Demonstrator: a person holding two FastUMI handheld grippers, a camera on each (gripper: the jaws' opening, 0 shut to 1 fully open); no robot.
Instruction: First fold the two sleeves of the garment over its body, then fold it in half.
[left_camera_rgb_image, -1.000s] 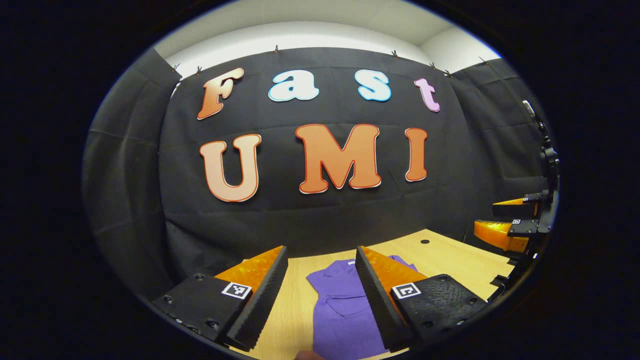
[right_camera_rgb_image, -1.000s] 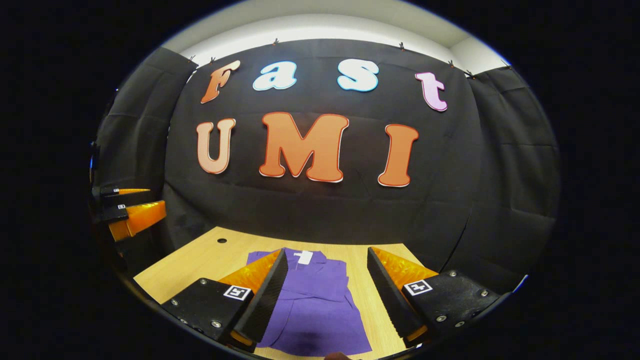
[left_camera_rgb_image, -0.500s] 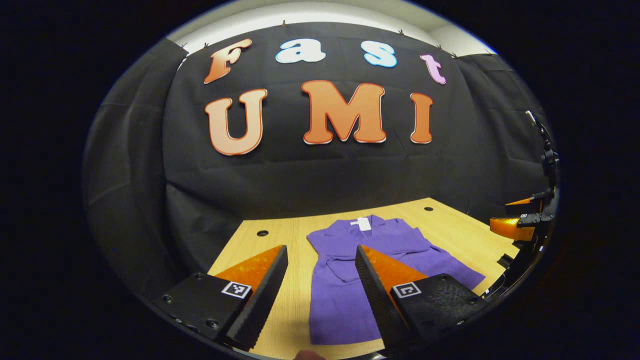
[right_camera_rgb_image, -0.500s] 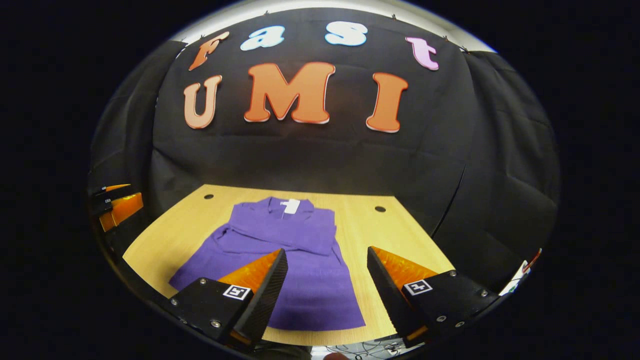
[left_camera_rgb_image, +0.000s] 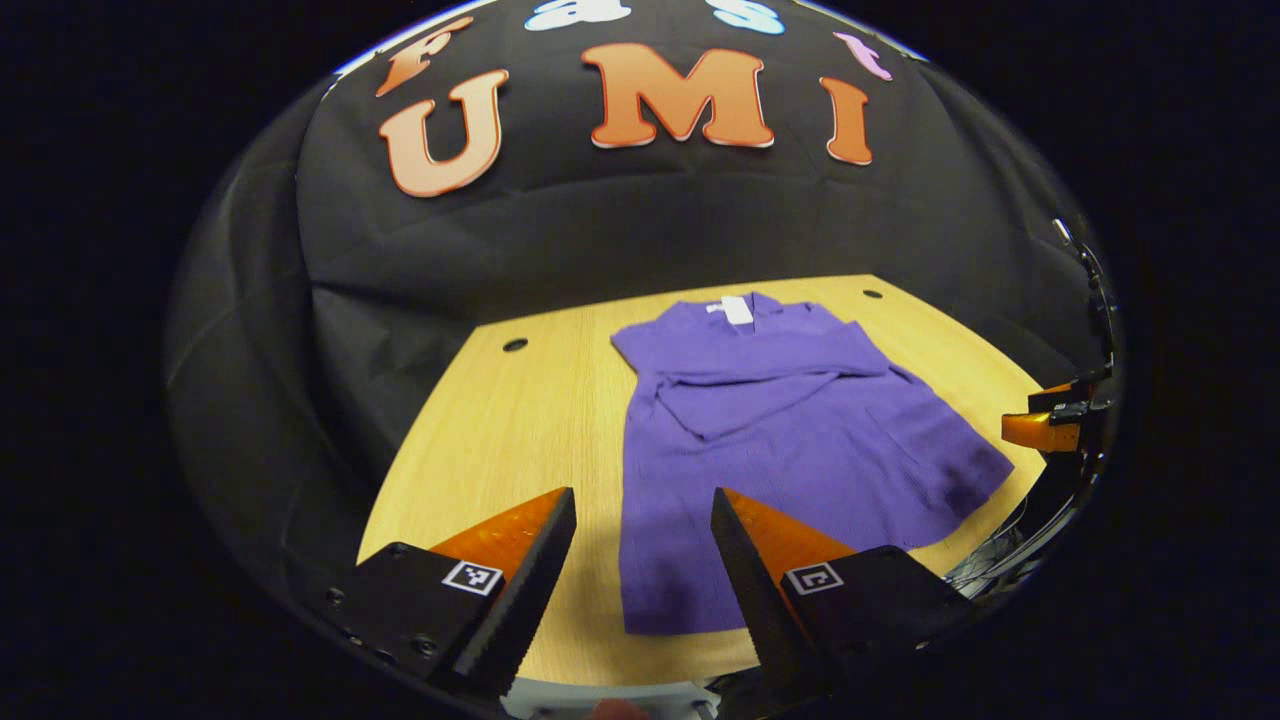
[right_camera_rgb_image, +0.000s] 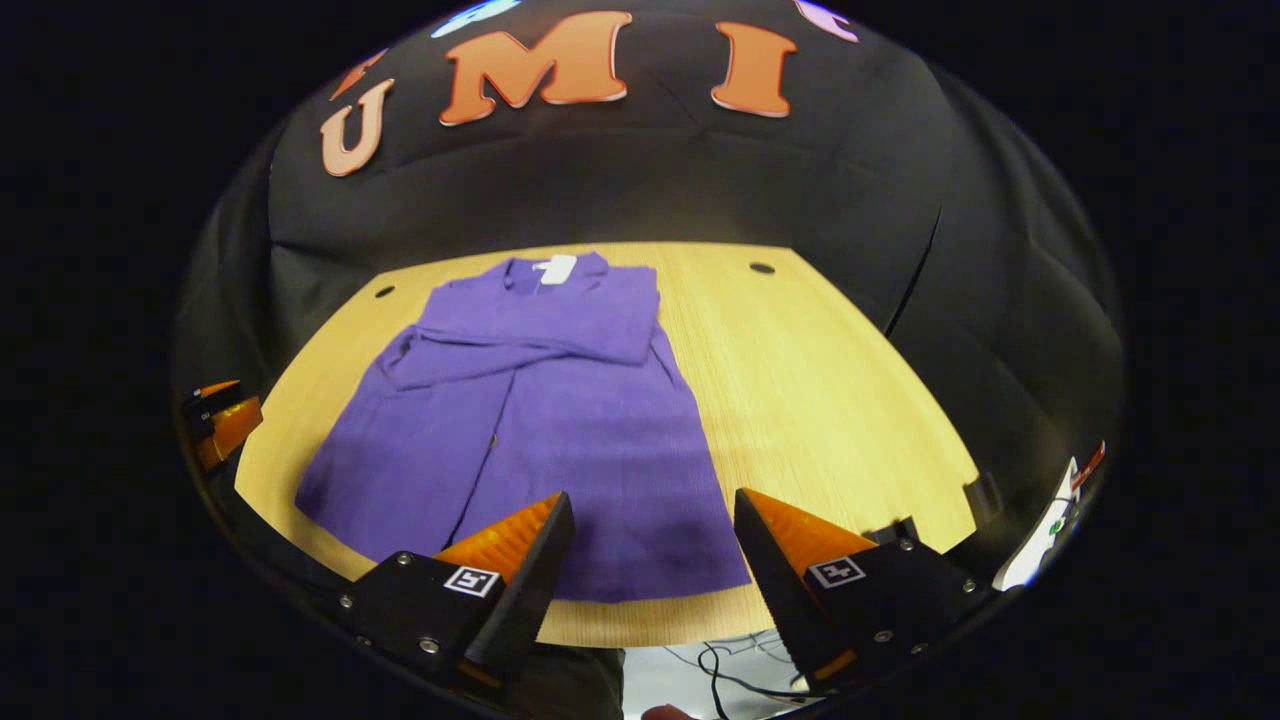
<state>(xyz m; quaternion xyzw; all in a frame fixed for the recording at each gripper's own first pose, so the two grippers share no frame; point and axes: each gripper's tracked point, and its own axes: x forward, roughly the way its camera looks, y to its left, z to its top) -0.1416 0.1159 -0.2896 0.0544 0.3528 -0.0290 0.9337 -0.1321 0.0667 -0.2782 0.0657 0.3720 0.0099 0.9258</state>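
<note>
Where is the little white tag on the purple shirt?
The white tag sits at the collar of the purple shirt, on its far end nearest the black cloth wall, seen in both gripper views.

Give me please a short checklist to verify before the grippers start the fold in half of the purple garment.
1. Both sleeves folded over the body: ok, the sleeves lie across the chest of the purple garment.
2. Left gripper open and holding nothing: ok.
3. Right gripper open and holding nothing: ok.
4. Near hem flat on the table and reachable: ok, it lies close to the table's near edge.
5. Grippers touching the hem corners: not ok, both hover above the garment.
6. Fabric free of bunching under the sleeves: cannot tell.
</note>
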